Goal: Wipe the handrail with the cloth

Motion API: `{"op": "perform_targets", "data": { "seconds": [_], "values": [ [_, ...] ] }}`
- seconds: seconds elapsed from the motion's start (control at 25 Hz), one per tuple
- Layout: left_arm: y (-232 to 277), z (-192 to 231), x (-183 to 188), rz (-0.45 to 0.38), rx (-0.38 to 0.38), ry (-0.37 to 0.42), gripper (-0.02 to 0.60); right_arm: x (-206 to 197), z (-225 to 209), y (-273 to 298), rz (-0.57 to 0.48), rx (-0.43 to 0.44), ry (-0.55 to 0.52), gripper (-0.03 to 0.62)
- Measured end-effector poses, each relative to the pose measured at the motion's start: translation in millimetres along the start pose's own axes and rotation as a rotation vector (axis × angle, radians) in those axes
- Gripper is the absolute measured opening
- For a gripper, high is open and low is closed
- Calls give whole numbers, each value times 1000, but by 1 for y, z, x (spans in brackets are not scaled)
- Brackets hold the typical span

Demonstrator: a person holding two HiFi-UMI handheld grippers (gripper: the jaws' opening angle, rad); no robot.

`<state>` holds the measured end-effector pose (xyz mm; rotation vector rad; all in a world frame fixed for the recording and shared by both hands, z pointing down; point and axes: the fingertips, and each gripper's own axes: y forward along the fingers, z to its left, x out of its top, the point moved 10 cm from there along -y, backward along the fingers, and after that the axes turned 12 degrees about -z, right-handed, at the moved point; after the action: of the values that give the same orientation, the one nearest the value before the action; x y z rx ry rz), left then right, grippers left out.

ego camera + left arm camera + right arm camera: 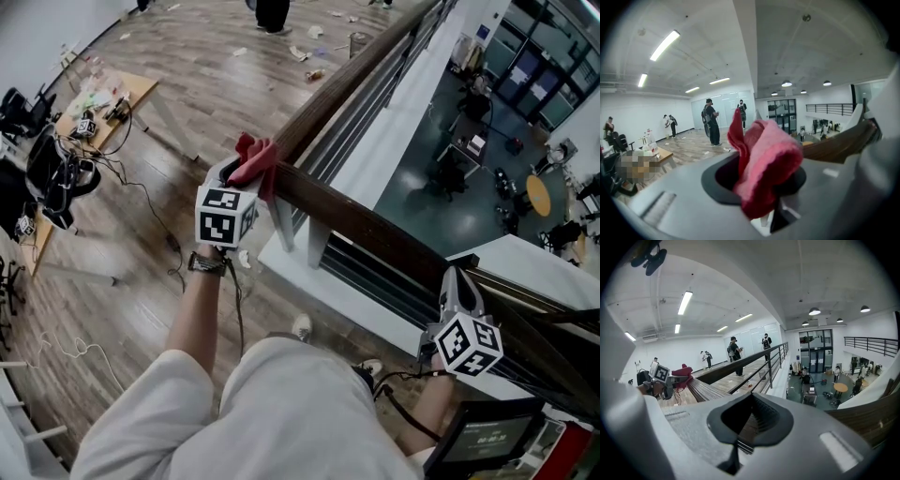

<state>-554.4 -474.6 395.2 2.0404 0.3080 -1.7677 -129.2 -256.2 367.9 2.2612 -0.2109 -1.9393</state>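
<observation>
**A:** From the head view: left gripper up against the dark wooden handrail, with a red cloth bunched at its tip on top of the rail. Hard to judge the grip from up there.

**B:** Settled in the left gripper view. Fingers clamped on the cloth, pink-red folds spilling up out of the gap, and the handrail just behind on the right.

**A:** And the right gripper?

**B:** Farther along the same rail in the head view, tip at the wood, well apart from the left one. In its own view, fingers together with nothing between them. Beyond that, only grained wood, then the rail stretching off to the other gripper and cloth, tiny at the left.

**A:** The surface itself?

**B:** Brown and streaked along its length, with grey metal bars under it.

**A:** The room?

**B:** Plank floor with scattered litter. A cluttered wooden table and cables at the left. Several people standing far off under strip lights. Past the railing, an open lower level with a round table.
</observation>
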Motion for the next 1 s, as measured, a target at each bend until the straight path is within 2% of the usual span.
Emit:
{"op": "perform_targets", "data": {
  "seconds": [0.16,0.4,0.72,1.0],
  "values": [
    [2,-2,-3,22,45,66,160,-6,-8,-5,14,-14,1,3],
    [4,-9,3,56,84,109,157,-3,-16,-10,34,2,-9,3],
    [6,-39,9,61,75,120,152,1,-33,-20,34,17,-17,3],
    [5,-59,10,79,65,91,149,1,-46,-30,42,38,-11,3]
  ]
}}
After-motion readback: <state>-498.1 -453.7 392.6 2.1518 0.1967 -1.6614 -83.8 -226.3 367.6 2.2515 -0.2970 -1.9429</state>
